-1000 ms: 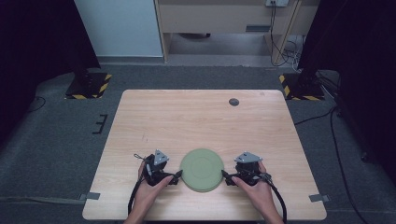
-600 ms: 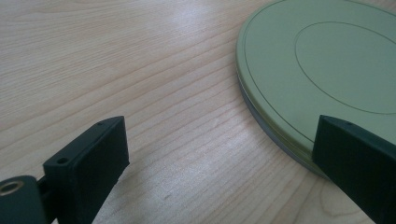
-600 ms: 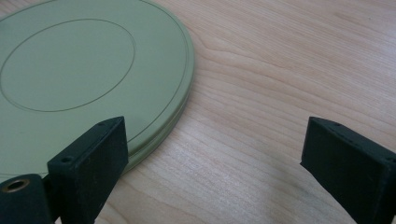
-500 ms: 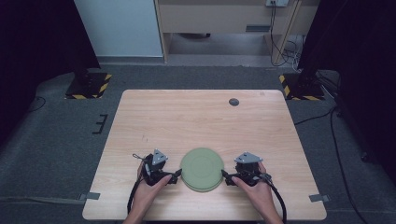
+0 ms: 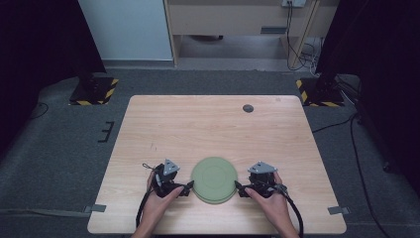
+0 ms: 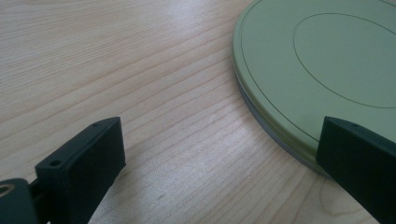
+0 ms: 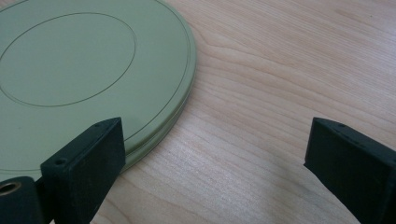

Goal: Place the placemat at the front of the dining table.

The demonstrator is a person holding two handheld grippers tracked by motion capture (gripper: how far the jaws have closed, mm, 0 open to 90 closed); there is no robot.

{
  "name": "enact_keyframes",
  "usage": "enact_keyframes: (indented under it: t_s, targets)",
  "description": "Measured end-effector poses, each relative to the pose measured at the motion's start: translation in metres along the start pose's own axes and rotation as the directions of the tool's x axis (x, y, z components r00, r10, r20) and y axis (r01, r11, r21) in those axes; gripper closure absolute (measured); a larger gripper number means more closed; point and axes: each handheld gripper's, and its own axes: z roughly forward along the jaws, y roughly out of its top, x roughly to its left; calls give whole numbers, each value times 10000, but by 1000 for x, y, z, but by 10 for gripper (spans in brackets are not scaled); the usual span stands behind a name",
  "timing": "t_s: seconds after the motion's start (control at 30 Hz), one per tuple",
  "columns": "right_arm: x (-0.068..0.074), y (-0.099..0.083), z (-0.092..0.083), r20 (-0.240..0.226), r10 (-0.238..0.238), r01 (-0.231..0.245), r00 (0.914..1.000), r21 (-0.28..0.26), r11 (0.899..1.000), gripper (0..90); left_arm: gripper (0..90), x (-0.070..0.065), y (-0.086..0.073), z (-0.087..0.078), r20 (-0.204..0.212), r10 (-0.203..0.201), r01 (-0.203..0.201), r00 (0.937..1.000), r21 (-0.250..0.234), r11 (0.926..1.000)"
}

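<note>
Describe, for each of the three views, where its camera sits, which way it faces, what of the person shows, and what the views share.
High view: above the near side, looking down on the wooden table; forearms, left gripper, right gripper.
Left gripper view: low, along open jaws.
Right gripper view: low, along open jaws.
Shared: the green round plate.

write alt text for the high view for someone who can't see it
A round green plate lies near the front edge of a light wooden table, flanked by a person's hand-held left gripper and right gripper, both open. A small dark disc sits at the far side.
</note>
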Motion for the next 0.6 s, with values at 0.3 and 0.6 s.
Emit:
enact_keyframes:
  t_s: [0.3,0.6]
  targets:
    - [-1,1,3,186,162,-162,9997,-25,9999,38,2,2,1,3,-114,-95,94,9999,-65,9999]
    - [-2,1,3,183,196,-196,9996,-32,9998,39,6,2,1,2,-135,-63,61,9999,-105,9999]
